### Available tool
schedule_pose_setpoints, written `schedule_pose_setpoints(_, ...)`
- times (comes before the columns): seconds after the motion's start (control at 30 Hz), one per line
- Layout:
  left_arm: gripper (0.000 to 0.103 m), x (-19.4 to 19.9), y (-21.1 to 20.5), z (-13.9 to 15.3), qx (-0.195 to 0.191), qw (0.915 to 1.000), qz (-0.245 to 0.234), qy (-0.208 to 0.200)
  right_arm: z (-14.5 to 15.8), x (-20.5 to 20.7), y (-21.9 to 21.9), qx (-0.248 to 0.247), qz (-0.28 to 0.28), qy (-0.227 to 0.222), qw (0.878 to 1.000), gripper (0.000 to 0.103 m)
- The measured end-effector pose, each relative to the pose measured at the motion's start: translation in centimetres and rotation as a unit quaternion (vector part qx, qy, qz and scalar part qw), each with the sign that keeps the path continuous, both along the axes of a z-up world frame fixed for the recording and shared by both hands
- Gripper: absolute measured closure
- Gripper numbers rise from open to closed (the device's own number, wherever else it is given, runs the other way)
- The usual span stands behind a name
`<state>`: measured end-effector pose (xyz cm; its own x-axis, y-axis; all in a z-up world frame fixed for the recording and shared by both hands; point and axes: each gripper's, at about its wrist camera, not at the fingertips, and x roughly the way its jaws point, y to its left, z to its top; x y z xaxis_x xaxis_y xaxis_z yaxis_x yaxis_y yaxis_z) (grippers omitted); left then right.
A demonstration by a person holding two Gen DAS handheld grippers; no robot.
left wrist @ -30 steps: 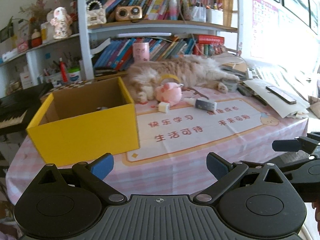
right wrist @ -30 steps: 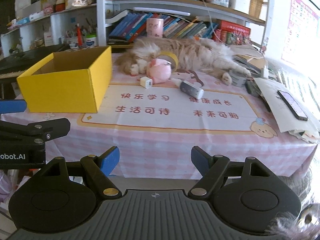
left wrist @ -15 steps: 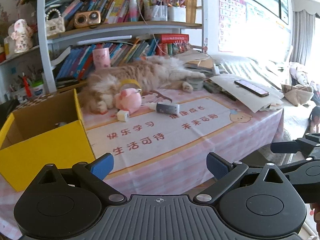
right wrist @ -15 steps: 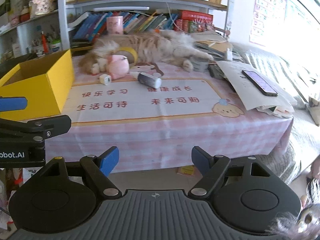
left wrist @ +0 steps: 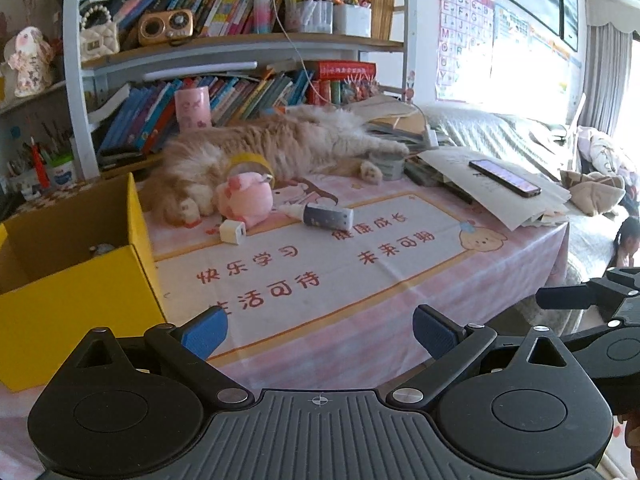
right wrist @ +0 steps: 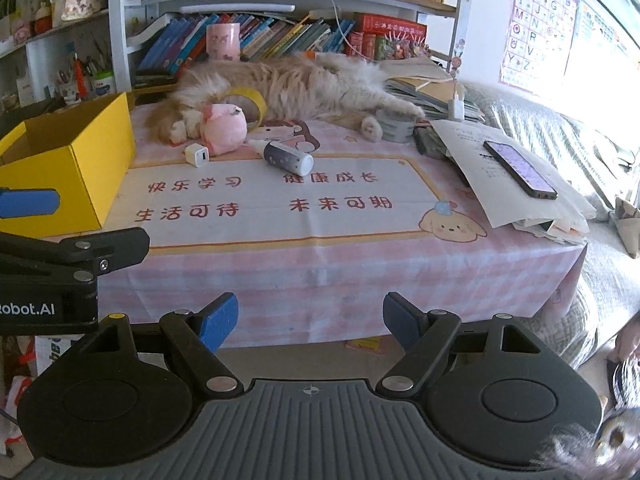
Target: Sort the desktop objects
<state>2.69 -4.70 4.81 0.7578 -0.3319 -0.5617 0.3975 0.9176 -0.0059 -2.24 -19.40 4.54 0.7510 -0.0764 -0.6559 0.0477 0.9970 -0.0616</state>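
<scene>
Bookshelves (left wrist: 240, 40) back a pink-clothed tabletop (right wrist: 320, 264), a long-haired cat (right wrist: 288, 84) asleep along its far edge. Yellow box (right wrist: 80, 160) at the left end, open-topped. Loose items near the cat's paws: pink plush toy (right wrist: 224, 130), tape roll (right wrist: 248, 100) behind it, small lying bottle (right wrist: 288, 158), white charger cube (right wrist: 197, 155). Left claw (left wrist: 318, 332) and right claw (right wrist: 310, 322) both open, empty, short of the table edge. Advice: approach low and slow, take the bottle or cube first, clear of the cat
</scene>
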Motion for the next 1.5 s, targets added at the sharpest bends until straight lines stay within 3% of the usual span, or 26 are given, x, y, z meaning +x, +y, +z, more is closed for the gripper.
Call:
schedule_pose_setpoints(0.6, 0.002, 7.2, -2.7, -0.5, -0.019, 0.9994, 0.024, 0.013, 0.2, 8.4, -2.3, -0.033, 0.042, 0.02, 0.998, 0.025)
schedule_pose_setpoints(1.17, 0.002, 14.9, -3.9, -0.2, -0.033, 0.9937, 0.105, 0.018, 0.9, 18.4, -3.9, -0.047, 0.12, 0.02, 0.991, 0.025)
schedule_pose_setpoints(1.4, 0.003, 17.7, -3.5, -1.4, -0.021, 0.9868, 0.159, 0.024, 0.8, 22.6, -4.1, -0.041, 0.165, 0.019, 0.985, 0.029)
schedule_pose_setpoints(1.5, 0.003, 18.9, -3.6, -2.1, -0.01, 0.9841, 0.175, 0.028, 0.3, 24.3, -3.8, -0.038, 0.186, 0.032, 0.981, 0.037)
